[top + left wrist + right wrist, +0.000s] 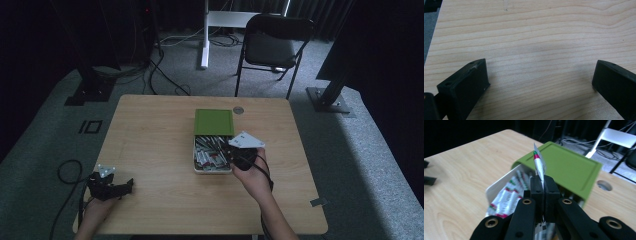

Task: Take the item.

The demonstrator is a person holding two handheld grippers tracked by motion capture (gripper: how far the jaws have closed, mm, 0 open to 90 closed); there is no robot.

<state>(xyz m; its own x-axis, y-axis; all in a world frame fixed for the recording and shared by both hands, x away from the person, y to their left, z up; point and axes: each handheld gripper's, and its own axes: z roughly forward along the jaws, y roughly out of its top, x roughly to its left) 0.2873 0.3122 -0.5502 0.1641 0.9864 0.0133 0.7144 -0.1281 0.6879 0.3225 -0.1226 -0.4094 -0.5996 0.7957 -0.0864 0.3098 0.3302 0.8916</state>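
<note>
High view. Wooden bench (150, 145), pale grain, square-cornered. White box (196, 159) near centre, packed with small sachets (210, 156); green lid (214, 121) slid back, covering far end of box only. Round grommet hole (238, 110) just beyond lid. Right gripper (235, 155) held in right hand (255, 172) at box's near right corner, grey three-cornered plate (246, 140) on top. Left gripper (126, 187) held low at bench's near left edge in left hand (97, 207), well apart from box; cable (67, 172) looped on floor beside. Black folding chair (272, 42) and white stand (205, 35) beyond bench, on grey carpet.

Left gripper view. Left gripper (539, 80) released: jaws spread wide, bare wood grain between them, nothing held. Close above bench surface (536, 37). Strip of grey floor at far left edge.

Right gripper view. Right gripper (543, 187) clenched on one sachet (538, 165): silver packet with red and green bands, gripped by its lower end, standing nearly upright above jaws. Held just over open part of white box (496, 187). More sachets (506, 200) of same kind lying inside, white with red and green stripes. Green lid (569, 167) tilted behind held sachet, grommet hole (604, 185) past it. Dark objects at far left edge of bench, too cropped to identify.
</note>
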